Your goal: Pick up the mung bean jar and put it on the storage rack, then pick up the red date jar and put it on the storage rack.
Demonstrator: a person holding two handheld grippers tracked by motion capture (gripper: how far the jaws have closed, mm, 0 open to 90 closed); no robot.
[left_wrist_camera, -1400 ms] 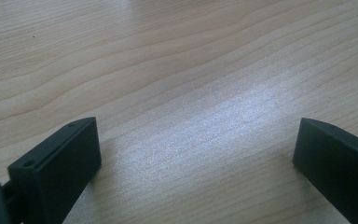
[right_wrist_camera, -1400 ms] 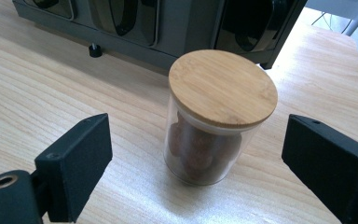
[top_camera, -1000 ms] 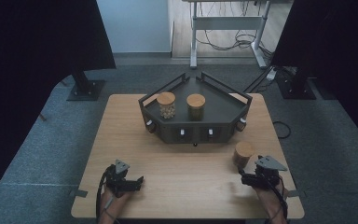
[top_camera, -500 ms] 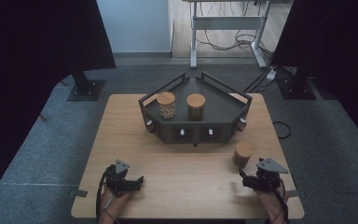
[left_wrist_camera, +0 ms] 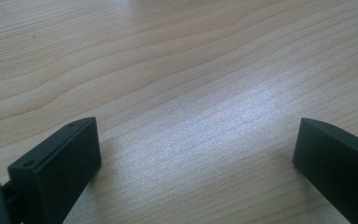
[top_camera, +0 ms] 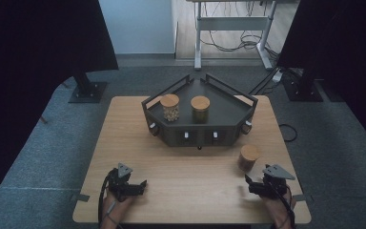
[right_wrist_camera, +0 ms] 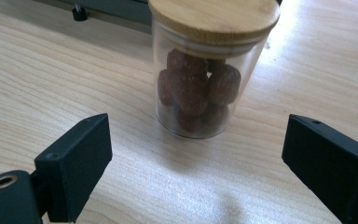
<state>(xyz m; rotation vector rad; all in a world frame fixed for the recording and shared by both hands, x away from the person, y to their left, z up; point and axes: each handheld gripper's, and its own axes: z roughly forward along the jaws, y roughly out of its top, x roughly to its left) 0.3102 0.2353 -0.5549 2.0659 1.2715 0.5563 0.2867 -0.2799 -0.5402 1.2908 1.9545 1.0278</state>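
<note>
Grey carpet floor point(top_camera: 343, 143), black curtains point(top_camera: 38, 43), perhaps a desk frame point(top_camera: 233, 24) behind.

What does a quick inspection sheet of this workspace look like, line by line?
Surface: wooden table, bare around the grippers.
Job's things: lidded jar of dark fruit upright on the table, ahead of the right gripper; two lidded jars on the dark tray.
Clutter: nothing seen.
Grippers: right gripper open, short of the jar; left gripper open over bare wood.
Cables: one trails from each gripper; more on the floor.
Surroundings: grey carpet, black curtains.
</note>
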